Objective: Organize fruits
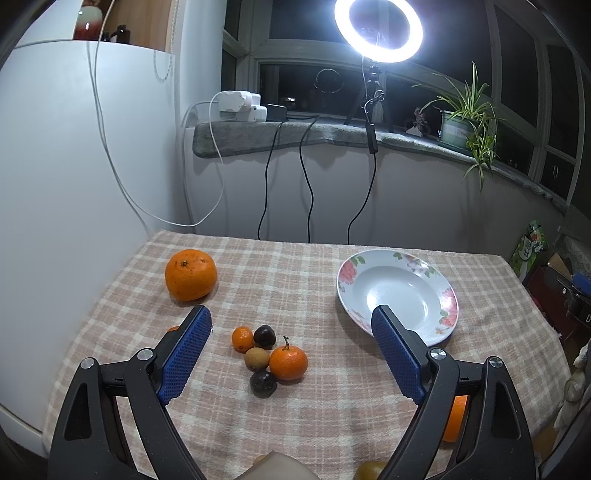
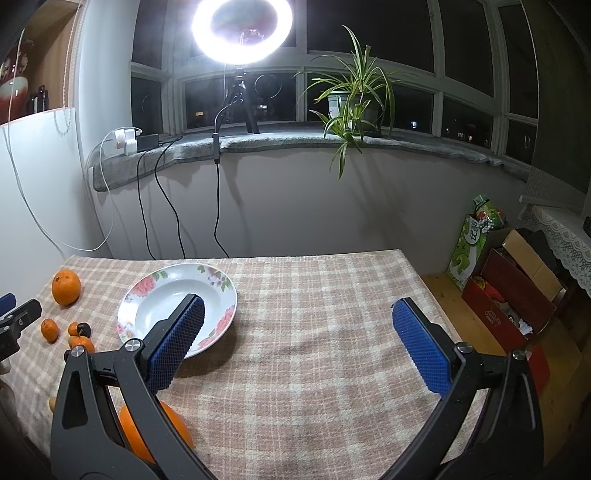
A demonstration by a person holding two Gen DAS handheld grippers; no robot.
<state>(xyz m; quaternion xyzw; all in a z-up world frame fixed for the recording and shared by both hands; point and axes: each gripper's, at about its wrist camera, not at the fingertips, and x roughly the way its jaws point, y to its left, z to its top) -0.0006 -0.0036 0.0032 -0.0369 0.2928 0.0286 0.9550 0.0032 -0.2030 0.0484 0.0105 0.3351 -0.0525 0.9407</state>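
A white floral plate [image 1: 397,290] [image 2: 177,299] lies empty on the checked tablecloth. A big orange [image 1: 190,274] [image 2: 66,287] sits at the far left. Near the middle lies a cluster: a small mandarin [image 1: 242,338], a dark fruit [image 1: 264,336], a brown longan [image 1: 256,359], a stemmed tangerine [image 1: 288,362] and another dark fruit [image 1: 263,384]. My left gripper [image 1: 291,321] hovers open above the cluster. My right gripper [image 2: 295,310] is open over bare cloth right of the plate. Another orange [image 2: 162,428] lies under its left arm.
A ring light [image 1: 378,29] on a tripod, chargers, hanging cables [image 1: 306,177] and a potted plant [image 2: 351,99] stand on the sill behind the table. Boxes and a green bag [image 2: 469,251] sit on the floor to the right. More fruit peeks at the table's near edge [image 1: 371,470].
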